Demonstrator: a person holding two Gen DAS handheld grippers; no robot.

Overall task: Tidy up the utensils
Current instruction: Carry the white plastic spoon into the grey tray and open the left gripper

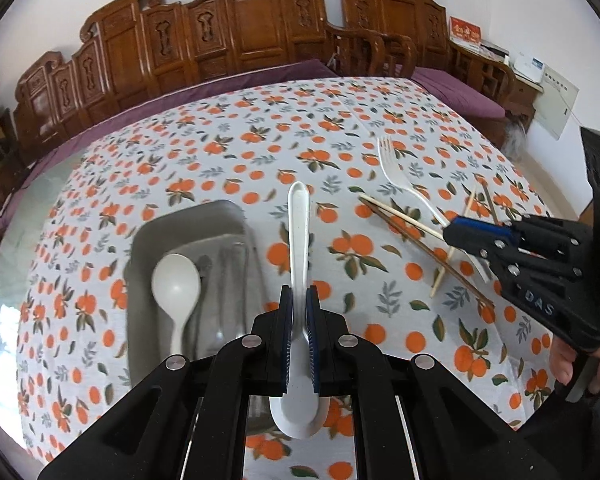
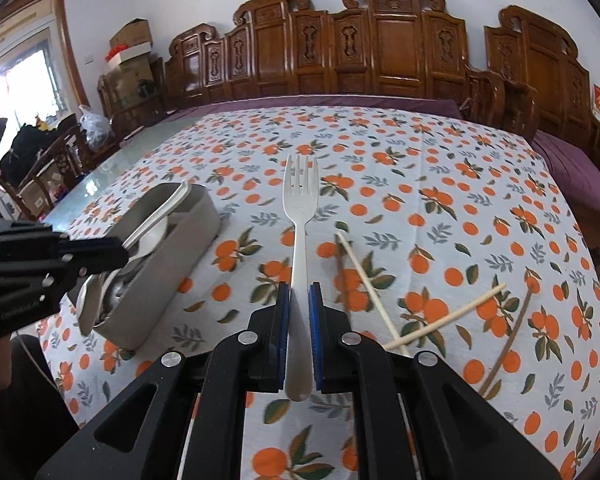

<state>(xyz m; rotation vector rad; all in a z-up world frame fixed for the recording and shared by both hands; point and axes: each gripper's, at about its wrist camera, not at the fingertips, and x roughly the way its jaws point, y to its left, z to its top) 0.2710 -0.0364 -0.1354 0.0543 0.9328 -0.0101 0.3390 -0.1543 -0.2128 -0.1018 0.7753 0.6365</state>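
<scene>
My left gripper (image 1: 299, 300) is shut on a white spoon (image 1: 299, 240), held by its handle just right of the grey utensil box (image 1: 236, 216); the bowl end sits under the gripper. The box holds another white spoon (image 1: 176, 284) and metal utensils. My right gripper (image 2: 299, 300) is shut on a white plastic fork (image 2: 300, 196), tines pointing away, above the tablecloth. In the left wrist view the right gripper (image 1: 454, 232) holds the fork (image 1: 392, 164) over the chopsticks (image 1: 404, 220). In the right wrist view the left gripper (image 2: 120, 254) is at the box (image 2: 172, 248).
Several loose chopsticks (image 2: 364, 276) lie crossed on the orange-patterned tablecloth (image 2: 440, 168) to the right of the fork. A carved wooden bench (image 2: 380, 44) stands behind the table. The table's bare glass edge (image 2: 100, 176) shows at the left.
</scene>
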